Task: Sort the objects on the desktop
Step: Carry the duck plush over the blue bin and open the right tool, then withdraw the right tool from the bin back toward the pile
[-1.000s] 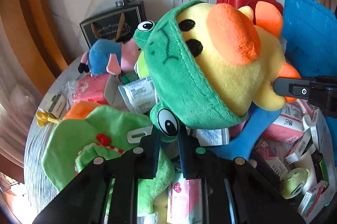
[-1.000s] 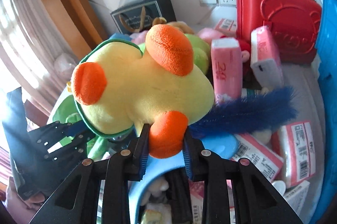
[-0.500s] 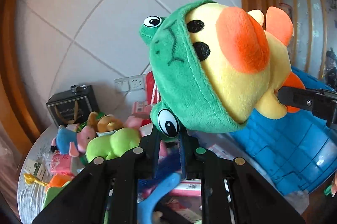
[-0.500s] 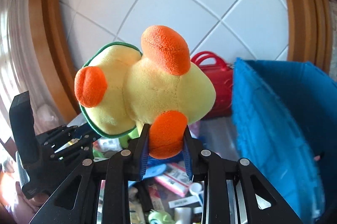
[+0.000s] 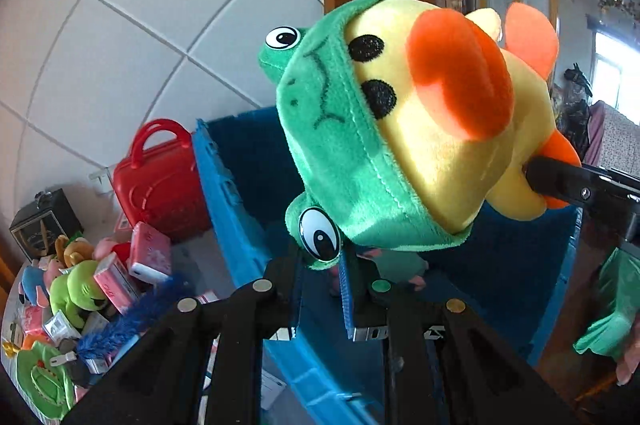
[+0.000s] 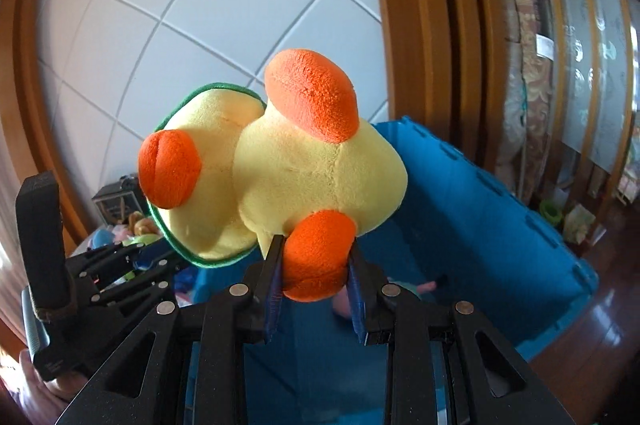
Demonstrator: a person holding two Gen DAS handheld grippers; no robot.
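Your left claw [image 5: 320,289] is clamped on the green frog hood [image 5: 344,161] of the yellow duck plush [image 5: 440,129], while your right claw [image 6: 316,285] is clamped on its orange foot [image 6: 318,257]. You hold the plush in the air over the open blue bin [image 6: 500,225]; the cluttered table [image 5: 196,261] lies at 8 o'clock.

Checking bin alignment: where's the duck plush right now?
Both wrist views: the duck plush is held in the air above the open blue bin, left gripper on its green hood, right gripper on an orange foot.
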